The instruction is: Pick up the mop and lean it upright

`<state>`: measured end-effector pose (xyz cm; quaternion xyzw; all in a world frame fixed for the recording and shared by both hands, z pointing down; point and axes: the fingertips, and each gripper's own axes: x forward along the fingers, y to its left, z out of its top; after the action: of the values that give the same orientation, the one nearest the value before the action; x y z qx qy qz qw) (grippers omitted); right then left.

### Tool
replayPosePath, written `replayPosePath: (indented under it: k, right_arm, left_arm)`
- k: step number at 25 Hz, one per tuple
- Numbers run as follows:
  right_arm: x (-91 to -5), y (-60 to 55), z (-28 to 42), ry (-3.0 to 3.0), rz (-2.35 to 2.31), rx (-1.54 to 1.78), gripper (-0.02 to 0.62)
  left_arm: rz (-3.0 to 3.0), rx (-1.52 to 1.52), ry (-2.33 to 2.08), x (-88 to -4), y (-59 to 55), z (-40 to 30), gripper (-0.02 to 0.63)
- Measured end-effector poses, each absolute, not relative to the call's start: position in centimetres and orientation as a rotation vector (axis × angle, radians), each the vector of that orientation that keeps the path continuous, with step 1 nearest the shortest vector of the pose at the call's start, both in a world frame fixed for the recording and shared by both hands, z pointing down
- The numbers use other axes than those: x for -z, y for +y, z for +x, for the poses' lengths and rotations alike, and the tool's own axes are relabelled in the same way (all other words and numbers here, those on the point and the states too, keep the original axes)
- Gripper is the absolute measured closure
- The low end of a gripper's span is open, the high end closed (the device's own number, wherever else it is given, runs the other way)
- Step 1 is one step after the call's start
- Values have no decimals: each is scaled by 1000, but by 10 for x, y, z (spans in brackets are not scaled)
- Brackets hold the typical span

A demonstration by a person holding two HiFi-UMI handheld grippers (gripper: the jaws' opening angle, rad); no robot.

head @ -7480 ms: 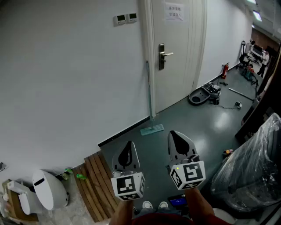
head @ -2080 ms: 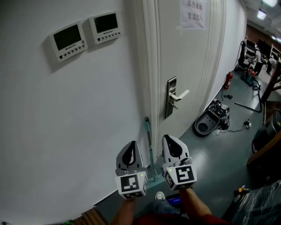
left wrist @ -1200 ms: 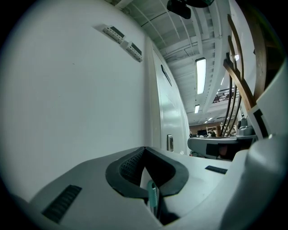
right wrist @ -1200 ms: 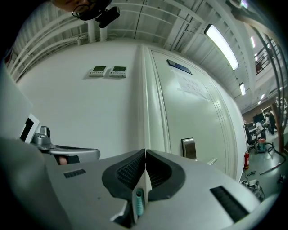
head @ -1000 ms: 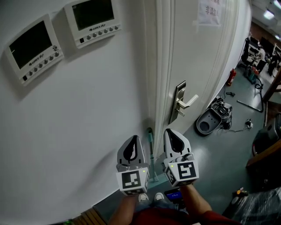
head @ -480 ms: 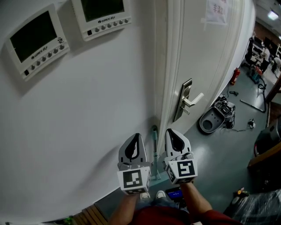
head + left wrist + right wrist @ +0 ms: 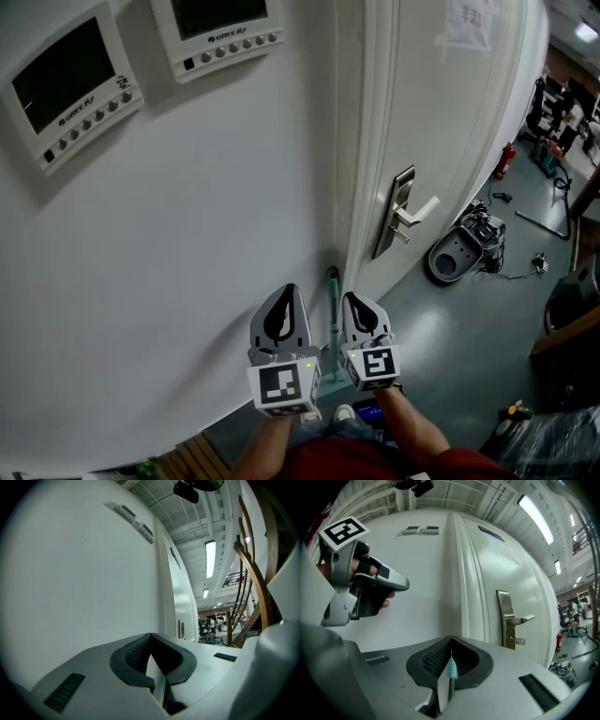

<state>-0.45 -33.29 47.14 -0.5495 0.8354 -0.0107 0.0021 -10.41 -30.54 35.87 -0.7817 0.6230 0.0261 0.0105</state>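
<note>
L gripper (image 7: pixel 284 298) and R gripper (image 7: pixel 352 302): jaws closed, holding nothing. Mop (image 7: pixel 333 300) handle stands betw. them at wall (image 7: pixel 187 234); lower part, head hidden behind grippers.

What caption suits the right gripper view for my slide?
Shut right hand-held gripper, teal mop handle tip in line with its jaws, facing the white door; left hand-held gripper alongside.

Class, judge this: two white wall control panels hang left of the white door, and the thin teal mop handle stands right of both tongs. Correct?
No. The head view shows the thin teal mop handle between the left tongs and the right tongs, not right of both. The two white wall control panels do hang left of the white door.
</note>
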Motion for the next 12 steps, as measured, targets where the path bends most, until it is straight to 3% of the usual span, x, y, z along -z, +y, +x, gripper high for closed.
replayPosePath:
  k: [4,12]
  right_arm:
    - [-513,-329,-9,2677,-1710,85,577]
    - [-514,-330,-8,2678,-1736,111,577]
  left_arm:
    - [-2440,-59,1950,-361,-306,-105,594]
    - [-2444,-66,1937,-361,-303,-103,593]
